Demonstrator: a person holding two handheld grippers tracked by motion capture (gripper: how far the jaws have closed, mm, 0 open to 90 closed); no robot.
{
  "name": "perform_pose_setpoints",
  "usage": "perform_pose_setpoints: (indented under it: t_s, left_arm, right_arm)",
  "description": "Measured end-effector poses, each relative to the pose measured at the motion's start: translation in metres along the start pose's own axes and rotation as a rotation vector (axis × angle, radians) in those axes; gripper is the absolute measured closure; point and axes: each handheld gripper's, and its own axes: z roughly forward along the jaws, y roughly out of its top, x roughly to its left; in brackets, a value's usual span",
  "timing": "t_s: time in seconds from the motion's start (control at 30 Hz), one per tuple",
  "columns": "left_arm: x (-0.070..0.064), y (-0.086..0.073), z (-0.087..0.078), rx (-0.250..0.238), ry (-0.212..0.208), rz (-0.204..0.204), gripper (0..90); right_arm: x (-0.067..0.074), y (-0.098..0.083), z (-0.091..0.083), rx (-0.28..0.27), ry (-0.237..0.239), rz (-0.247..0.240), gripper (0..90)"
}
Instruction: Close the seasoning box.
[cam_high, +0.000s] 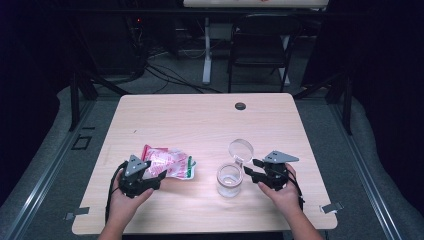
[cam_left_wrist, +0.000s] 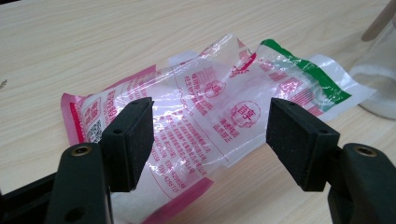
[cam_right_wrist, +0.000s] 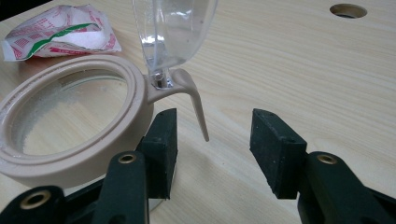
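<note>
A crumpled clear plastic bag (cam_high: 169, 162) with red print and a green stripe lies flat on the wooden table, left of centre, with white grains inside. My left gripper (cam_high: 154, 176) sits at its near left end. In the left gripper view the bag (cam_left_wrist: 210, 107) runs between the wide-apart jaws (cam_left_wrist: 212, 140), and the pads do not press it. A glass jar (cam_high: 230, 182) with a beige rim (cam_right_wrist: 70, 154) stands right of centre, its clear lid (cam_high: 241, 149) flipped up. My right gripper (cam_high: 251, 169) is open beside the jar, the rim's beige lever (cam_right_wrist: 196, 109) just ahead of its jaws (cam_right_wrist: 212, 149).
A round cable hole (cam_high: 240, 106) sits near the table's far edge. Bare tabletop (cam_high: 200, 120) stretches beyond the bag and the jar. A black chair (cam_high: 260, 45) and a desk leg stand on the floor behind the table.
</note>
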Motion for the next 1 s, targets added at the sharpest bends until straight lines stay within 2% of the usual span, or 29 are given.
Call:
perform_pose_setpoints:
  t_s: [0.17,0.37,0.53,0.7,0.8,1.0]
  left_arm:
    - [-0.002,-0.001,0.002,0.014,0.003,0.017,31.7]
    - [-0.007,-0.002,0.005,0.030,0.012,0.063,30.4]
    - [-0.015,-0.002,0.010,0.049,0.005,0.131,28.0]
    - [-0.023,-0.003,0.016,0.089,0.039,0.207,27.9]
    - [-0.027,-0.004,0.018,0.094,0.058,0.226,27.4]
    - [-0.028,-0.005,0.021,0.108,0.044,0.243,27.6]
  right_arm:
    - [0.001,-0.001,0.001,-0.006,0.004,0.006,51.3]
    - [0.001,0.000,0.001,-0.005,0.003,0.006,51.2]
    - [0.000,-0.001,0.001,-0.003,0.002,0.005,51.0]
    - [0.000,-0.001,0.001,-0.006,0.002,0.004,50.9]
    - [0.001,-0.001,0.000,-0.007,0.002,0.006,50.9]
    - [0.001,-0.002,0.000,-0.006,-0.002,-0.001,50.4]
